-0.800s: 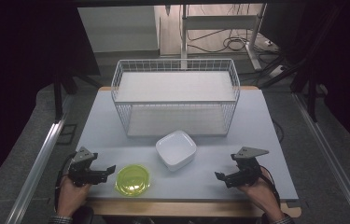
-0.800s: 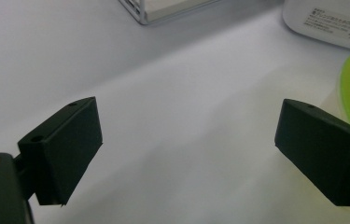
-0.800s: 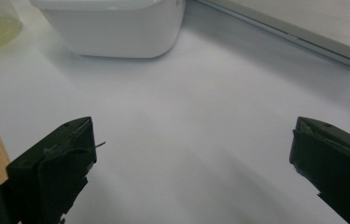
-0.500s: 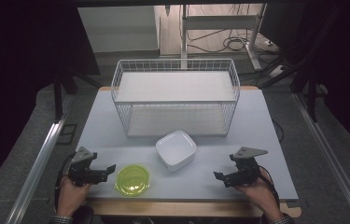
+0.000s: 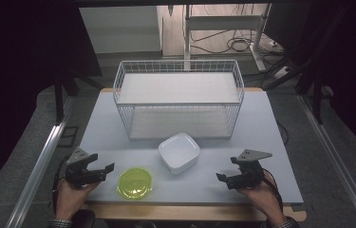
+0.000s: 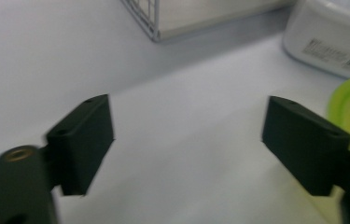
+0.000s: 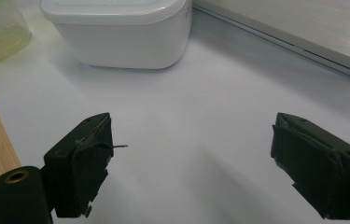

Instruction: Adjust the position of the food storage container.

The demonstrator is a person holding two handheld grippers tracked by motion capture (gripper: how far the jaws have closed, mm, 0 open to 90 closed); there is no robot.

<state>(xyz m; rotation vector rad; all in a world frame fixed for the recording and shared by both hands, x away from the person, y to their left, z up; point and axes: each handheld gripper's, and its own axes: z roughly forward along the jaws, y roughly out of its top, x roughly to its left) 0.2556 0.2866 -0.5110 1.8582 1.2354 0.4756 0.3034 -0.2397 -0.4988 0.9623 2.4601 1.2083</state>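
While both hands rest at the lower edge of the bench [image 5: 270, 123], the left tool [image 5: 104, 170] at lower left stands released, just beside the green bowl [image 5: 135, 183]. The right tool [image 5: 223, 178] at lower right is released too, apart from the white container [image 5: 179, 152] at centre, below the wire basket [image 5: 178, 102].

A round yellow-green bowl [image 5: 135, 183] sits upright at the table's near edge, beside a white square container [image 5: 179, 152].
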